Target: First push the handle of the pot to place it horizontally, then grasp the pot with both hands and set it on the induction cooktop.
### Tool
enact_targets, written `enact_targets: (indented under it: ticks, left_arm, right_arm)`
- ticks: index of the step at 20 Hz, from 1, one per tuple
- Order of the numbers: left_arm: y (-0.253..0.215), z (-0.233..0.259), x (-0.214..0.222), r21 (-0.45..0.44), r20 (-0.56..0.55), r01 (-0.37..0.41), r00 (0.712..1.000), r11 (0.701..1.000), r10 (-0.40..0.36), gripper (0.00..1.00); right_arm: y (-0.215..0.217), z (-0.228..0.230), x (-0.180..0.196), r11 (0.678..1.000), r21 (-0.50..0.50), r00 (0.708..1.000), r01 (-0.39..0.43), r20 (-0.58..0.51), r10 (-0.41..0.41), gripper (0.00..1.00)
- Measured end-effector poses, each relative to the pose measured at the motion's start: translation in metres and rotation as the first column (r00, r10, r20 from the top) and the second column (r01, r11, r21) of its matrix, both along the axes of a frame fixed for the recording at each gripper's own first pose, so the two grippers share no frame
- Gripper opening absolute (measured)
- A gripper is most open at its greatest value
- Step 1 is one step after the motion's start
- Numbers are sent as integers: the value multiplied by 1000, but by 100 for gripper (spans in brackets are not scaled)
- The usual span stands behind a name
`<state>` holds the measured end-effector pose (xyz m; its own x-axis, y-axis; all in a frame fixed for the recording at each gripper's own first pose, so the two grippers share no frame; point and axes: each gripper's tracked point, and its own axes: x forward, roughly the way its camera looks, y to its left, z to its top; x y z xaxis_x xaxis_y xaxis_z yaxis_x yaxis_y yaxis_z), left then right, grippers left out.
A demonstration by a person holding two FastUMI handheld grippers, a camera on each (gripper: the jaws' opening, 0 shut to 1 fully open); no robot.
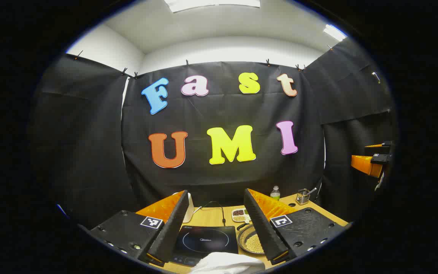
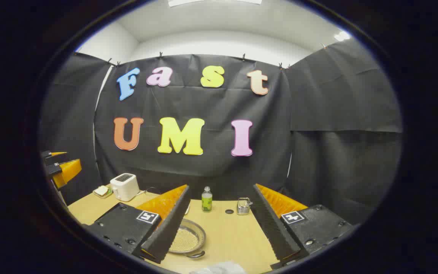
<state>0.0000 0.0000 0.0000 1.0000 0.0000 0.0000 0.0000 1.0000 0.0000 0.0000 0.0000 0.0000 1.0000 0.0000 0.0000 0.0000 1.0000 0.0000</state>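
Both the left gripper [image 1: 215, 224] and right gripper [image 2: 222, 224] hang wide open, holding nothing. The pot [image 2: 186, 239], full of loose grains, sits below the right jaws' left finger, beside the induction cooktop [image 1: 205, 239]; a hard handle shove could spill them.

Your left claw [image 1: 216, 222] carries two flat dark plates studded with screws, each bearing a small square black-and-white marker. Your right claw [image 2: 222, 224] looks the same: wedge-shaped fingers with ribbed inner faces, markers on both plates.
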Motion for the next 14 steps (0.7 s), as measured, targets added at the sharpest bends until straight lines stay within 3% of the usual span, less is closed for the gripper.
enact_targets:
  ticks: [14]
  left_arm:
    - [3, -8, 2, -2, -15, -2, 1000, 1000, 2, 88]
  right_arm:
    - [5, -9, 1, 1000, 0, 1000, 3, -22, -3, 100]
